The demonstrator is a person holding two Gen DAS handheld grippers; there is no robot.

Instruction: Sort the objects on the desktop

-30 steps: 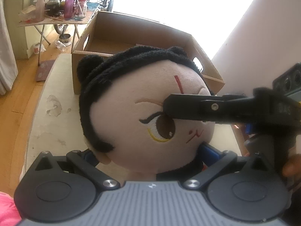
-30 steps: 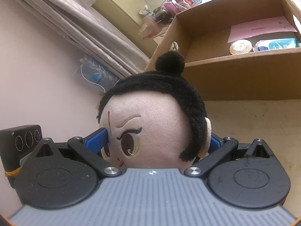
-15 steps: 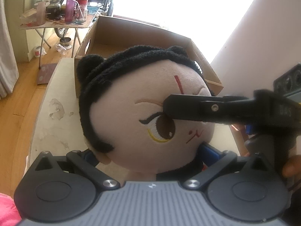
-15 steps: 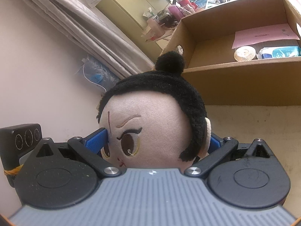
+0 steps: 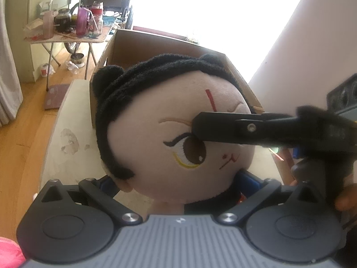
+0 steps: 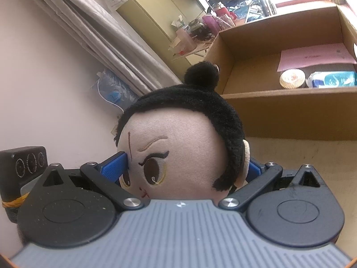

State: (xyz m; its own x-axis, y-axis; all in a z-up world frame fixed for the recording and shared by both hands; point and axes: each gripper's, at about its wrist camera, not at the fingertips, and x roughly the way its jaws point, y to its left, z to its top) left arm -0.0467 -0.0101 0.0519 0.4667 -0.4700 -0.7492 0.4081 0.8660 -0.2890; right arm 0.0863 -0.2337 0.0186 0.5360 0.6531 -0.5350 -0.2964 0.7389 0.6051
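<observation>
Plush doll (image 5: pixel 174 134): soft, light, compressible. We see both the left gripper (image 5: pixel 176 181) and the right gripper (image 6: pixel 187 169) pinching its head; neck probably holds firmer.

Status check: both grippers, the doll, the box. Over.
Left gripper shut on plush doll at the neck. Right gripper clamps its head. Cardboard box ahead, open; pink paper, round tin, tissue pack inside. Path clear.
</observation>
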